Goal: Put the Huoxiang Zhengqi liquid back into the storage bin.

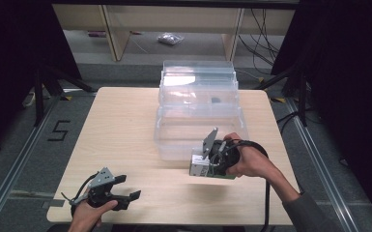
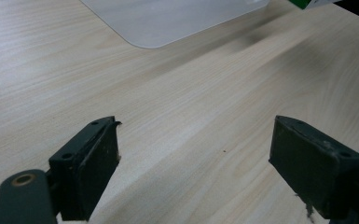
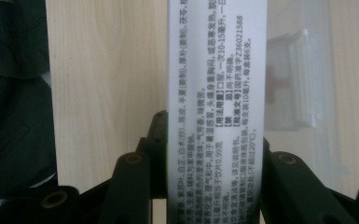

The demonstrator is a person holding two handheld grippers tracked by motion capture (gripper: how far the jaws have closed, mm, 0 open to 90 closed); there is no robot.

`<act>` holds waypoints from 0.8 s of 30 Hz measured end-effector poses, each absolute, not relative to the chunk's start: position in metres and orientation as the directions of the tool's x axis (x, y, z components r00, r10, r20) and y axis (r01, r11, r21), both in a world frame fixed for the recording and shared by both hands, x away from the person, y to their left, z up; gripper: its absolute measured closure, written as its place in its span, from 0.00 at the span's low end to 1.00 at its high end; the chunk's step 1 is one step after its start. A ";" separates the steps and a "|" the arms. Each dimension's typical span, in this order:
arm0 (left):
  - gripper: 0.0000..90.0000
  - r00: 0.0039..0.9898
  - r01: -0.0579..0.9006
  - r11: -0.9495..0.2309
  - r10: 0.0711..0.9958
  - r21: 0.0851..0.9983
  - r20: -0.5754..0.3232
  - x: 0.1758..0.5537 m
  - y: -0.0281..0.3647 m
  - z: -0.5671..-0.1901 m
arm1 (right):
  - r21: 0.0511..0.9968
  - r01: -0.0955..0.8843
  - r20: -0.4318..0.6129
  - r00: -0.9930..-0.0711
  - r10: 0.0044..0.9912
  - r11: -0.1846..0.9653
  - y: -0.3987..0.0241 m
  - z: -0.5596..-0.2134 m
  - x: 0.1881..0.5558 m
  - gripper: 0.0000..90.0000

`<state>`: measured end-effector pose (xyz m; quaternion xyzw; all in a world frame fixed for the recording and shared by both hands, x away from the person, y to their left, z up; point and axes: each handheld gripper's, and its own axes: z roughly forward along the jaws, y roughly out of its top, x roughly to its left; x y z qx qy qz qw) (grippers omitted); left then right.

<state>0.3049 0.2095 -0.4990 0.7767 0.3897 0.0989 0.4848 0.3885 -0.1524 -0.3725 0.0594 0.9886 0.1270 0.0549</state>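
Your right gripper (image 3: 214, 154) view reveals printed text on the white box (image 3: 216, 93) clamped between its 2 jaws; your left gripper (image 1: 125, 193) gapes wide near the tabletop's (image 1: 125, 125) front-left corner.

the table (image 1: 125, 135) has a pale wood-grain top, smooth and matt, with fine straight grain lines clear in the left gripper view. the storage box (image 1: 198, 104) on it is clear plastic, glossy, catching a bright reflection on its lid; its corner looks milky and translucent in the left gripper view. the left gripper (image 2: 193, 170) has jaws of black matt plastic, scuffed and chipped pale at the edges, with a brass-coloured rivet at a link. the carton (image 3: 216, 93) between the jaws of the right gripper (image 3: 214, 182) looks like white card with a smooth, slightly satin face printed in black. the sleeve (image 1: 309, 210) is grey cloth.
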 end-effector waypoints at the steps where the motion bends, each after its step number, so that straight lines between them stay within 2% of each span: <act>1: 0.17 0.678 0.508 -0.228 0.701 0.831 -0.222 0.305 0.210 -0.499 | 0.261 0.109 -0.100 -0.985 0.140 0.959 -0.156 -0.366 0.387 0.72; 5: 0.17 0.678 0.507 -0.228 0.701 0.831 -0.222 0.305 0.209 -0.499 | 0.255 0.093 -0.120 -0.985 0.126 0.963 -0.162 -0.358 0.389 0.72; 8: 0.17 0.675 0.510 -0.231 0.705 0.829 -0.219 0.305 0.209 -0.499 | 0.254 0.129 -0.125 -0.978 0.165 0.959 -0.167 -0.351 0.389 0.72; 10: 0.17 0.678 0.509 -0.229 0.701 0.830 -0.222 0.306 0.209 -0.500 | 0.263 0.097 -0.134 -0.981 0.136 0.960 -0.170 -0.347 0.392 0.72; 11: 0.17 0.674 0.508 -0.226 0.705 0.831 -0.220 0.306 0.209 -0.499 | 0.267 0.122 -0.134 -0.978 0.162 0.956 -0.173 -0.342 0.393 0.72; 13: 0.17 0.672 0.506 -0.220 0.707 0.834 -0.221 0.305 0.209 -0.500 | 0.270 0.099 -0.141 -0.980 0.142 0.958 -0.174 -0.339 0.395 0.72; 14: 0.17 0.674 0.506 -0.223 0.706 0.833 -0.220 0.306 0.209 -0.499 | 0.268 0.134 -0.140 -0.974 0.176 0.954 -0.175 -0.336 0.395 0.72; 18: 0.17 0.680 0.507 -0.230 0.700 0.831 -0.221 0.306 0.209 -0.499 | 0.263 0.119 -0.157 -0.974 0.164 0.957 -0.177 -0.327 0.404 0.72; 20: 0.17 0.678 0.505 -0.236 0.703 0.830 -0.213 0.306 0.210 -0.499 | 0.264 0.143 -0.156 -0.970 0.188 0.954 -0.178 -0.323 0.406 0.72; 24: 0.17 0.679 0.509 -0.235 0.701 0.828 -0.218 0.306 0.210 -0.499 | 0.263 0.109 -0.176 -0.971 0.159 0.959 -0.179 -0.315 0.415 0.72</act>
